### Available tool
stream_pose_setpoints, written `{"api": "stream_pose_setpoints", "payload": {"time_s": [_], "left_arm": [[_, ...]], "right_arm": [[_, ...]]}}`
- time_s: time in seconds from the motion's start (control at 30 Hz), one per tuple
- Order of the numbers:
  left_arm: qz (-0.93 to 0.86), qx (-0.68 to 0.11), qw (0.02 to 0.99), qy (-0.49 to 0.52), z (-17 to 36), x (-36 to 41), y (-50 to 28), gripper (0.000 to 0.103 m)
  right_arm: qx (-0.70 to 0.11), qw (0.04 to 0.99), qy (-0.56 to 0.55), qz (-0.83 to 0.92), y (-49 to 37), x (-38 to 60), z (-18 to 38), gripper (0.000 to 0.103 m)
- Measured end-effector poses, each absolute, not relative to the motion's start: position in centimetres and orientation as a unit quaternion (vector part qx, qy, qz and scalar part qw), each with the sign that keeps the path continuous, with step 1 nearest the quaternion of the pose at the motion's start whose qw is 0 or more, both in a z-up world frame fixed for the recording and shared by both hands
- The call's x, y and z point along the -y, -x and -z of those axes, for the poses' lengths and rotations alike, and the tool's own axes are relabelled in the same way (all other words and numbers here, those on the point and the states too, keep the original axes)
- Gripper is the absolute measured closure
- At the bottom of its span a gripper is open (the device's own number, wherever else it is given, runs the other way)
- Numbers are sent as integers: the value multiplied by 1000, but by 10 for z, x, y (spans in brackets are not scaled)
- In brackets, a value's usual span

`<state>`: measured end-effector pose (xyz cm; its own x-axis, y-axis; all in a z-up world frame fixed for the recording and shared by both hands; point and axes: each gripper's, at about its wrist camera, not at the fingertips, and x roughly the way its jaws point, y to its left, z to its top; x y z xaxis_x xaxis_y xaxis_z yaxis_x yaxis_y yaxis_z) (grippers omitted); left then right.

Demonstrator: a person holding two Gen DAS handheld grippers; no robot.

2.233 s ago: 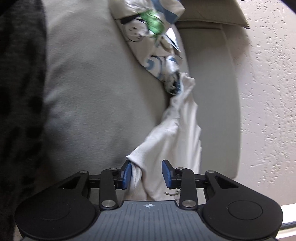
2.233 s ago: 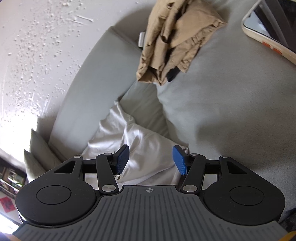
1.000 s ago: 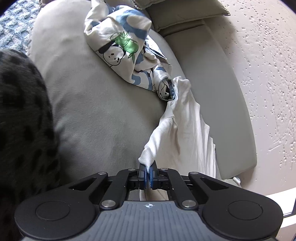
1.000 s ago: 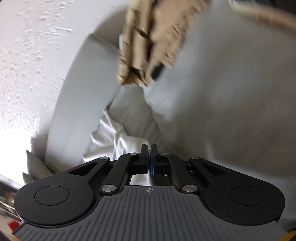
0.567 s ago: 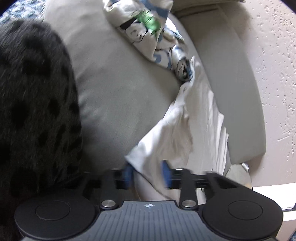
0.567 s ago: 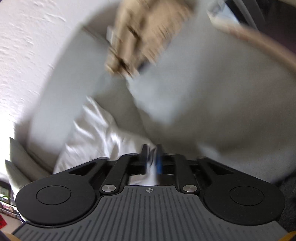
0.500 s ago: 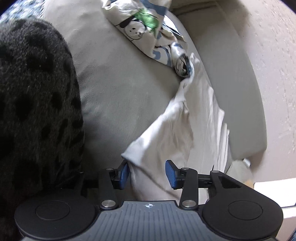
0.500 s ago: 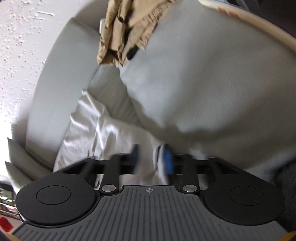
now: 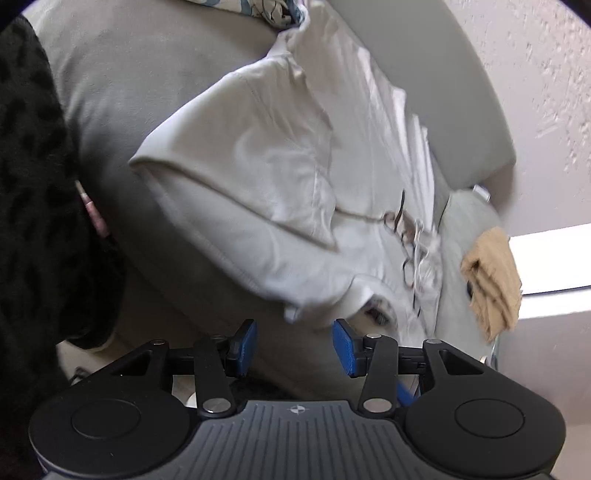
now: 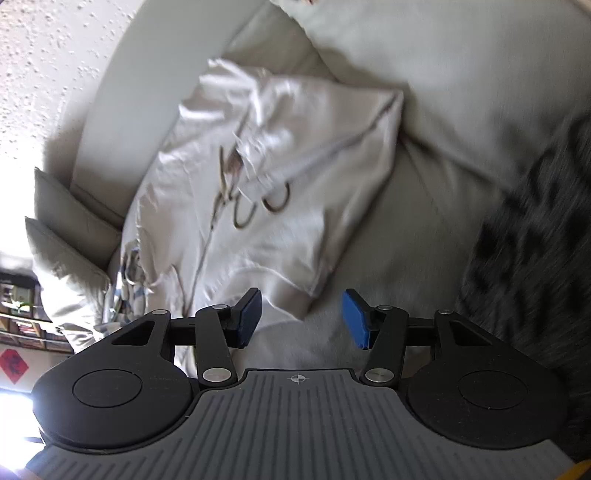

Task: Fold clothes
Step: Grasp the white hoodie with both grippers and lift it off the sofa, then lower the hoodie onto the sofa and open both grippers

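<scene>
Between the blue pads of the left gripper [image 9: 294, 345] nothing is sitting; its jaws have just been opening and are standing apart, clear of the cloth. Just beyond them, toward 12 o'clock, the near hem corner of the white garment [image 9: 280, 177] is lying folded over on the grey sofa cushion [image 9: 140, 74], free of both pads. A dark drawn design [image 9: 408, 236] is showing on the garment at about 2 o'clock. Off at 3 o'clock a tan folded cloth [image 9: 491, 273] is resting near the sofa's end, well apart from the white one. A dark spotted fabric [image 9: 29, 184] is filling the 9 o'clock edge. At 12 o'clock, far up, a printed cloth [image 9: 273, 9] is touching the garment's far tip.

From the right wrist, the right gripper [image 10: 301, 319] is hanging with its jaws apart too, having just been opening, with only bare cushion between them. The garment's corner is lying just past the left pad, at 11 o'clock. Farther off at 9 o'clock, grey pillows [image 10: 62, 229] are leaning by the sofa back.
</scene>
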<state>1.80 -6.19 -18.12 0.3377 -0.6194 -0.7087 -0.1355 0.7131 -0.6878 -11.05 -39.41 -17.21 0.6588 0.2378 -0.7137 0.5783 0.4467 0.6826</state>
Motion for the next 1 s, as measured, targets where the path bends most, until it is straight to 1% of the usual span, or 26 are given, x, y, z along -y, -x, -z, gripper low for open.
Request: {"api": "stream_pose_setpoints", "payload": {"time_s": [0.07,0.17,0.27,0.3,0.33,0.37,0.4,0.43,0.47,0.53,0.6,0.63,0.67,0.7,0.73,0.8,0.9,0.97,1.0], "left_arm": [[168,-528,755,349,183,64,-18,59],[170,-514,761,357,185,69,-21,59],[176,-524,751,360,191,74,-28,61],[177,-532,745,361,193,76,-28,66],[180,-540,737,364,191,76,-29,77],[184,-549,730,365,191,75,-29,84],[190,-554,723,366,188,74,-30,89],[192,-560,715,371,184,72,-30,94],[196,-563,704,385,180,70,-31,94],[209,-574,673,417,171,64,-33,94],[214,-592,656,416,162,61,-35,93],[207,-611,653,397,159,61,-37,84],[200,-632,649,373,159,63,-38,78],[194,-648,648,349,158,63,-39,66],[192,-655,654,327,156,62,-37,66],[195,-642,683,288,147,57,-29,66],[218,-578,749,239,130,65,-24,65],[231,-522,794,210,127,81,-26,65],[236,-505,808,192,130,91,-28,67]], "right_arm": [[-384,752,-522,117,109,397,176,47],[-371,753,-531,114,107,401,178,47],[-357,764,-526,110,105,400,175,47],[-353,768,-523,110,104,400,174,50],[-347,773,-520,110,101,398,175,59],[-344,776,-517,108,100,398,175,85],[-346,773,-522,106,102,398,175,91],[-343,769,-530,106,102,400,175,93],[-340,769,-532,103,103,400,172,94],[-332,770,-537,95,105,401,163,95],[-324,772,-539,87,109,403,148,94],[-330,771,-539,86,108,404,143,93],[-337,768,-538,86,106,406,138,82],[-350,762,-536,95,107,408,137,71],[-363,756,-535,105,109,410,136,67],[-379,755,-521,120,113,413,131,65],[-374,781,-486,118,116,409,120,65],[-364,799,-470,94,106,403,117,65],[-359,807,-462,80,97,399,118,66]]}}
